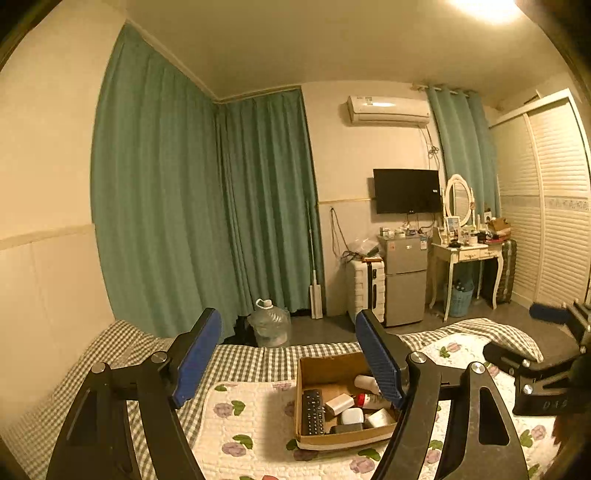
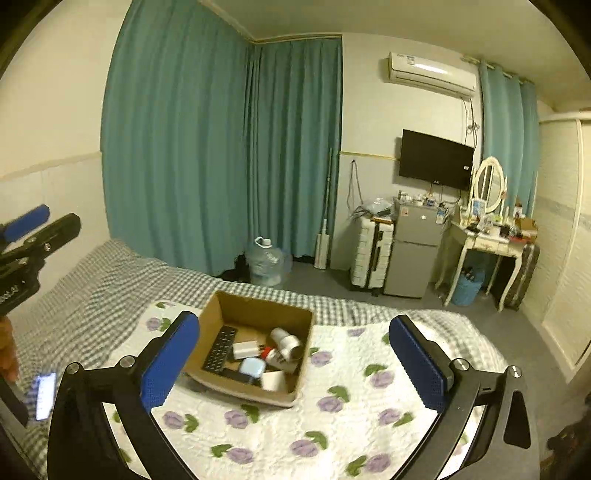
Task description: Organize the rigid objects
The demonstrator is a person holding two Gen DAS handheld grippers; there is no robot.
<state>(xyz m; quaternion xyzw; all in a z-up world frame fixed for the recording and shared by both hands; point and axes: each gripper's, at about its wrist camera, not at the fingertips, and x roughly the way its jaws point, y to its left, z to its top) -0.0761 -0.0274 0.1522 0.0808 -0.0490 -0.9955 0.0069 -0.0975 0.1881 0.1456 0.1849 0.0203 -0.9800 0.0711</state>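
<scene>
Hovering left claw (image 1: 288, 354), right claw (image 2: 295, 365), both agape above cardboard box (image 2: 255, 314)

Warm ceiling lamp (image 1: 484, 9) glares; fisheye edges bend, corners dark.

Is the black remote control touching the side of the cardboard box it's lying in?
Cannot tell. In the right wrist view the remote lies along the left wall of the box, but blur hides any contact or gap.

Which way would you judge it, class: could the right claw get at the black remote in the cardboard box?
Probably yes. The right claw is open and empty, the cardboard box has no lid, and the black remote lies uncovered along its left side, though the wall beside it is close.
</scene>
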